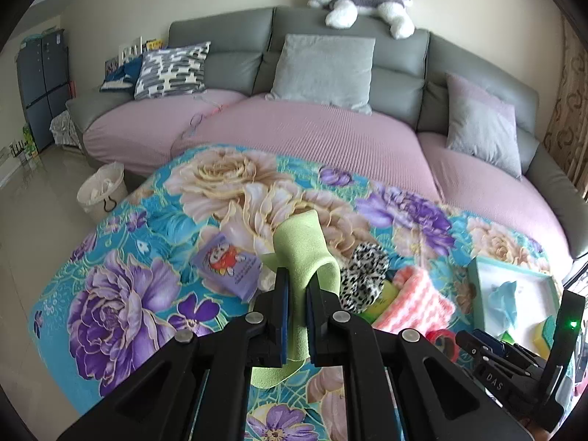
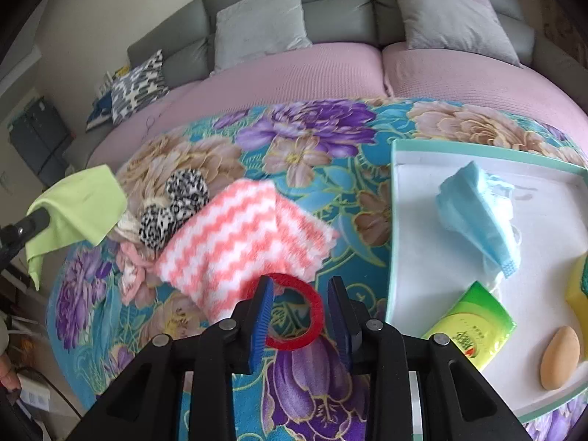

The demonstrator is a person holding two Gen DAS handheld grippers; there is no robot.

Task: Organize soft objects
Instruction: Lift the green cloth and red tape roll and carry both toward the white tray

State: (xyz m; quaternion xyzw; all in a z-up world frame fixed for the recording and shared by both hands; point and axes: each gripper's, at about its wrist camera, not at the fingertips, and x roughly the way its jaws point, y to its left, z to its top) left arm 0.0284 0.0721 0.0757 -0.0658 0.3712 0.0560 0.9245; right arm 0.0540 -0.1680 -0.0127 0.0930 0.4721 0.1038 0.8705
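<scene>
My left gripper (image 1: pixel 297 286) is shut on a light green cloth (image 1: pixel 299 253) and holds it above the floral blanket (image 1: pixel 121 286); the cloth also shows at the left of the right wrist view (image 2: pixel 81 209). My right gripper (image 2: pixel 299 290) is open, its fingers either side of a red ring (image 2: pixel 316 308) lying on the blanket. A pink-and-white zigzag cloth (image 2: pixel 239 231) lies just beyond it, with a leopard-print scrunchie (image 2: pixel 176 205) to its left. A white tray (image 2: pixel 422 242) at the right holds a blue face mask (image 2: pixel 477 213), a green tissue pack (image 2: pixel 474 327), a tan oval sponge (image 2: pixel 560 356) and a yellow sponge (image 2: pixel 577 286).
A purple cartoon packet (image 1: pixel 228 264) lies on the blanket left of the green cloth. Behind is a grey sofa (image 1: pixel 228 33) with pink seat covers, several cushions and a plush husky (image 1: pixel 360 3) on top. A white bin (image 1: pixel 101 191) stands on the floor at the left.
</scene>
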